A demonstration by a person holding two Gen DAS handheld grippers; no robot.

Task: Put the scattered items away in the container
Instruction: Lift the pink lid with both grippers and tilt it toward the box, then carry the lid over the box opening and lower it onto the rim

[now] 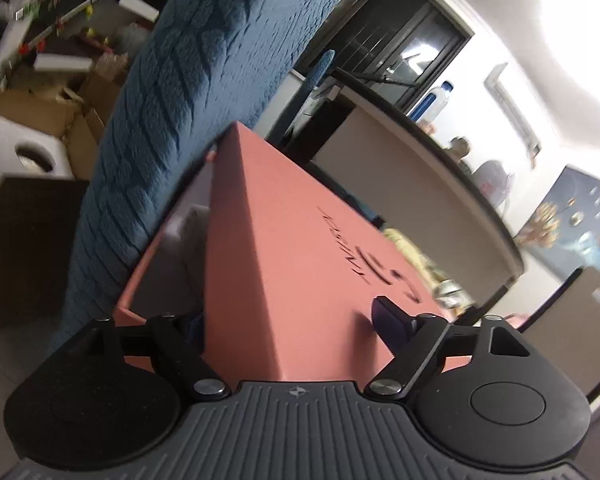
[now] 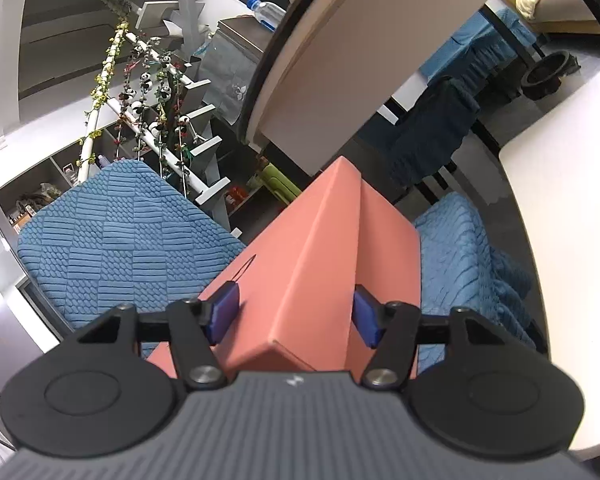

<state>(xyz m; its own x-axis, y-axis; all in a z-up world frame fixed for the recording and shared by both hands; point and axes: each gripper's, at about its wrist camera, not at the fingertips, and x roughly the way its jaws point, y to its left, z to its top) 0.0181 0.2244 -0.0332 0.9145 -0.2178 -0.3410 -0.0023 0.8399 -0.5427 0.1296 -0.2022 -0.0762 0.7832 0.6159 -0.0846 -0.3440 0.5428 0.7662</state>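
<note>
A salmon-pink box lid (image 1: 300, 248) with dark lettering on top fills the middle of the left wrist view, tilted. Beside its left edge shows the pink box base (image 1: 140, 280) with a grey inside, whose contents I cannot make out. My left gripper (image 1: 292, 316) is shut on the lid's near edge; one blue pad (image 1: 388, 314) lies on the lid's top and the other is hidden behind the lid. In the right wrist view the same pink lid (image 2: 300, 264) comes to a corner between both blue pads (image 2: 224, 312). My right gripper (image 2: 296, 314) is shut on that corner.
A blue knitted chair cover (image 1: 172, 128) rises just left of the box, and blue fabric (image 2: 116, 240) lies under it. A round table edge (image 2: 300, 64) hangs close above, with a white tabletop (image 2: 572, 240) at right. Cardboard boxes (image 1: 40, 120) sit far left.
</note>
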